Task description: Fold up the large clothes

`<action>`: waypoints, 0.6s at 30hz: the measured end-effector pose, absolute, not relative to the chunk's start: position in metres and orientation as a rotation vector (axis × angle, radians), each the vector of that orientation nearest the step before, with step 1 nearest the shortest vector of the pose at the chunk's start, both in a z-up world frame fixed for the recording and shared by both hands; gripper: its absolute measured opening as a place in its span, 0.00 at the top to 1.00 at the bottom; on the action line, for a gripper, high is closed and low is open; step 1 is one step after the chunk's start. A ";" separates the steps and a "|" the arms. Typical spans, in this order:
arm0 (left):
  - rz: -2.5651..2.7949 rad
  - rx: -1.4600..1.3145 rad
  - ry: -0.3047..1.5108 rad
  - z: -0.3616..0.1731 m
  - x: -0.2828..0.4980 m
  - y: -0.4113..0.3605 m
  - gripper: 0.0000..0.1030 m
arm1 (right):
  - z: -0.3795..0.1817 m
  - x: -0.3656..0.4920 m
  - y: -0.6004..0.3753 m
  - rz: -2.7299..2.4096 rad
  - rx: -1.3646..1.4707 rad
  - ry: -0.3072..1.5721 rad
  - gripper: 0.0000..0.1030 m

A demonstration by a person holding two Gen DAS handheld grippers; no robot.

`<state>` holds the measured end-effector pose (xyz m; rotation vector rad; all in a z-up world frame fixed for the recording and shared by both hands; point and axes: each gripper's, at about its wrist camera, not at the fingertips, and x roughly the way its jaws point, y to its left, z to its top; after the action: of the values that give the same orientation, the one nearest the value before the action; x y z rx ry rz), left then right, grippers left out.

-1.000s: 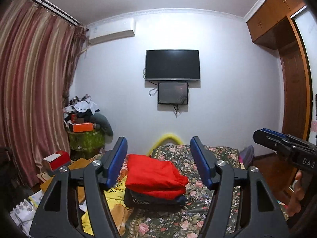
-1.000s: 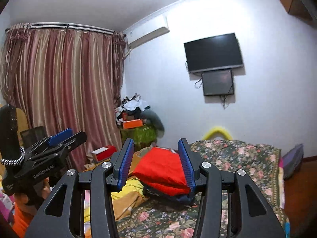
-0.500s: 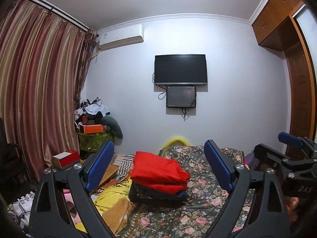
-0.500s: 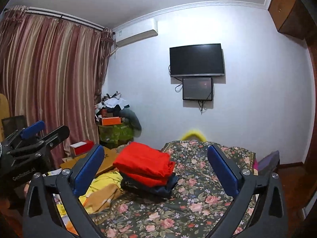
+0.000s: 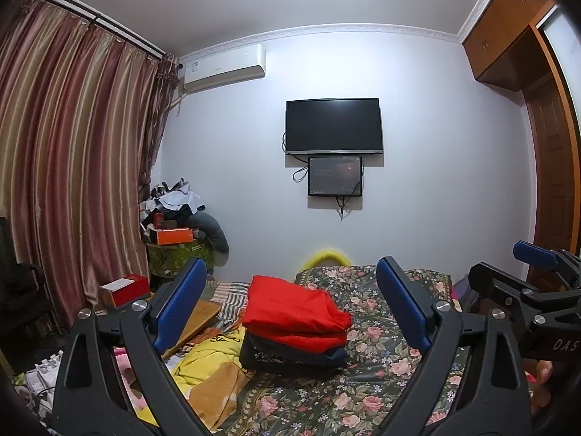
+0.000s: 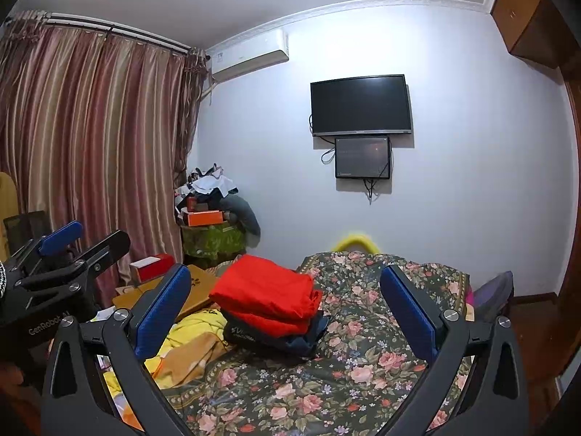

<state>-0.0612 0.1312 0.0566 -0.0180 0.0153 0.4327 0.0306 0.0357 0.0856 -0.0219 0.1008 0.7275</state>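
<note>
The folded red garment [image 5: 296, 312] lies on the bed [image 5: 370, 370], topping a small stack: beneath it sits a folded dark navy garment [image 5: 290, 358] with pale lettering on its near edge. The stack rests left of the bed's middle, on a dark floral bedspread [image 6: 363, 356], clear of both claws.

We read the red piece as finished: its edges are squared, its layers lie flat, and nothing grips it. The left claw [image 5: 290, 312] stands wide apart with nothing between its blue pads; the right claw [image 6: 287, 312] is likewise spread to its widest and empty. Both point level over the bed, short of the stack. In the left wrist view the right claw appears at the right edge, and the reverse in the right wrist view.

The step in hand, as we judge it, is the pause between garments. The next move probably calls for choosing an unfolded piece, perhaps from the crumpled yellow cloth [image 5: 208, 363] just left of the stack, and spreading it on the bare bedspread.

The red fabric looks smooth, matte and fairly thick; the navy one thinner. The yellow cloth is soft and rumpled. Beyond hang striped curtains [image 5: 72, 167], a wall television [image 5: 334, 125] and a cluttered corner pile [image 5: 178, 214].
</note>
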 end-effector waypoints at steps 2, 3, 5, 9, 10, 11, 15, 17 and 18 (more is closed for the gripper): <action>0.434 -0.018 0.016 0.056 -0.060 0.131 0.08 | 0.085 0.031 0.036 0.726 -0.023 0.104 0.00; 0.434 -0.017 0.017 0.056 -0.060 0.131 0.08 | 0.085 0.030 0.036 0.725 -0.023 0.105 0.00; 0.435 -0.014 0.019 0.056 -0.059 0.130 0.07 | 0.085 0.029 0.035 0.722 -0.023 0.106 0.00; 0.434 -0.017 0.026 0.054 -0.057 0.130 0.07 | 0.086 0.029 0.032 0.721 -0.016 0.112 0.00; 0.433 -0.020 0.030 0.054 -0.056 0.131 0.07 | 0.087 0.029 0.032 0.720 -0.016 0.113 0.00; 0.433 -0.022 0.031 0.053 -0.056 0.131 0.07 | 0.087 0.028 0.032 0.719 -0.015 0.114 0.00; 0.432 -0.029 0.036 0.052 -0.055 0.133 0.07 | 0.087 0.028 0.031 0.719 -0.014 0.118 0.00; 0.433 -0.029 0.038 0.051 -0.055 0.134 0.07 | 0.087 0.027 0.031 0.717 -0.014 0.121 0.00; 0.433 -0.029 0.039 0.051 -0.054 0.134 0.07 | 0.088 0.027 0.031 0.717 -0.015 0.122 0.00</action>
<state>-0.0545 0.1342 0.0507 -0.0289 0.0390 0.4328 0.0274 0.0309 0.0881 -0.0147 0.1216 0.7171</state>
